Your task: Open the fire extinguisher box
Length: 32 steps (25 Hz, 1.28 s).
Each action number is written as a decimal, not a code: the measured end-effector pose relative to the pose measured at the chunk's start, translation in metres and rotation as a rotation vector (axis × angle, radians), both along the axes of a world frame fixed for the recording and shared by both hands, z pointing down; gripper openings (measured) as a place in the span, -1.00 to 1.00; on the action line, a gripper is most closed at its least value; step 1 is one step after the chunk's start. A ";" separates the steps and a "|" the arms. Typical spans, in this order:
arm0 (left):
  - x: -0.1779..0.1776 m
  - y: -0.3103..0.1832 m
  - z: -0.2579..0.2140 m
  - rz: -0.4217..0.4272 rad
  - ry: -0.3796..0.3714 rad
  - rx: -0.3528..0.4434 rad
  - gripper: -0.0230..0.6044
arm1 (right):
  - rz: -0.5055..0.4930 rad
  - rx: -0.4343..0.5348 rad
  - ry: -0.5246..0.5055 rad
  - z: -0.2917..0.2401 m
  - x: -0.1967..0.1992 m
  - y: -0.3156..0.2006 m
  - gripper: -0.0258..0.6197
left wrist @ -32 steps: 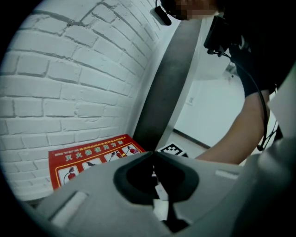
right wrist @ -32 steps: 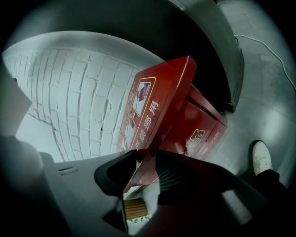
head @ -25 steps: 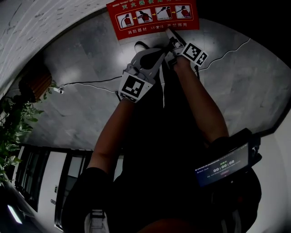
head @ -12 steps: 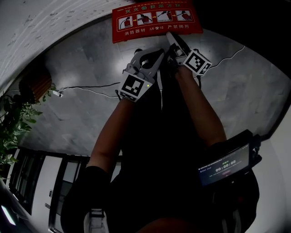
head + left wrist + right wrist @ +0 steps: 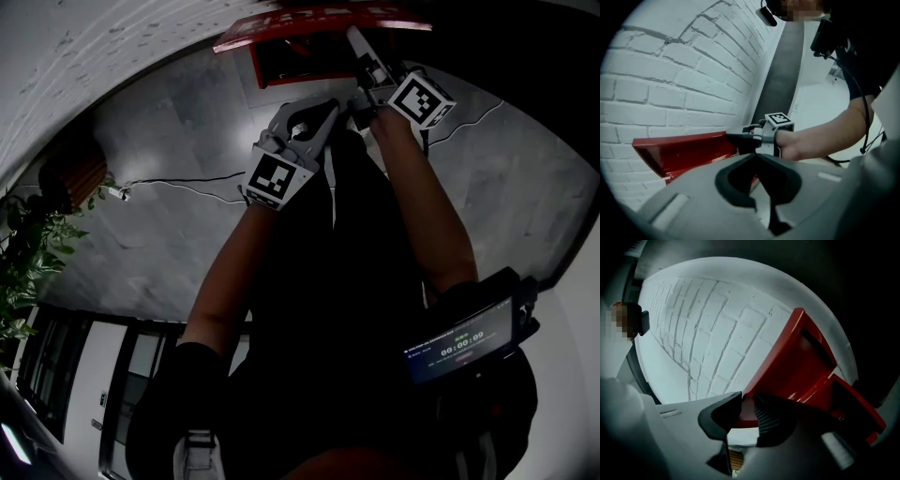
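Lid [image 5: 797,366] partly raised off the fire extinguisher box [image 5: 272,73], which sits on the floor [image 5: 178,112] against the brick wall [image 5: 670,70]. Right gripper [image 5: 746,401] is closing on the lid's front edge. Left gripper [image 5: 757,154] is pressed together and empty. Judged remaining: swing the lid fully open.

L gripper [image 5: 319,111], R gripper [image 5: 356,37]: grey, b&w marker cubes [image 5: 278,178]; black sleeves [image 5: 183,375].

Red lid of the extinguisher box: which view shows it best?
Left gripper view: red lid seen side-on, raised, with the right gripper at its edge, jaws closing on it. Right gripper view crops it close up; head view shows only a thin edge.
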<state>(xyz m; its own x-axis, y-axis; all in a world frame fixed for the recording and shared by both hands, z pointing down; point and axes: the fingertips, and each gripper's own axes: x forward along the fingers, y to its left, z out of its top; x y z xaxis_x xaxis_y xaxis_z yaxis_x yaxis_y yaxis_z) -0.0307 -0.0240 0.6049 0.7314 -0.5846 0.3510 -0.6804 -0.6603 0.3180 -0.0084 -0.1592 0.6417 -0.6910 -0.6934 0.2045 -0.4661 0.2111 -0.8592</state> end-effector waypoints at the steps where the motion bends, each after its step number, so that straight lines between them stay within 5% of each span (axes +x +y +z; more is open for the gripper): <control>1: 0.000 -0.001 -0.001 -0.003 0.002 0.000 -0.93 | -0.006 0.011 0.002 -0.003 -0.001 -0.006 -0.65; 10: -0.011 -0.003 0.001 -0.005 -0.014 0.001 -0.93 | -0.031 0.082 0.031 -0.013 -0.005 -0.058 -0.67; 21: -0.010 -0.006 -0.011 -0.005 -0.012 0.018 -0.93 | -0.009 0.106 0.053 -0.025 0.006 -0.080 -0.37; 26: -0.019 -0.011 -0.020 -0.017 -0.006 0.042 -0.93 | -0.062 0.181 0.121 -0.038 0.001 -0.064 -0.60; 32: -0.025 -0.024 -0.083 -0.045 0.031 0.100 -0.93 | -0.244 0.422 0.285 -0.109 -0.011 -0.017 -0.89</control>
<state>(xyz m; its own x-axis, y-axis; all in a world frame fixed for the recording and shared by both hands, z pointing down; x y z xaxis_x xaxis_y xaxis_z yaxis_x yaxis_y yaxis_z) -0.0553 -0.0478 0.5216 0.7129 -0.6483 0.2674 -0.7013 -0.6584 0.2734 -0.0198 -0.1762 0.5330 -0.7995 -0.5826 0.1461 -0.5620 0.6400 -0.5240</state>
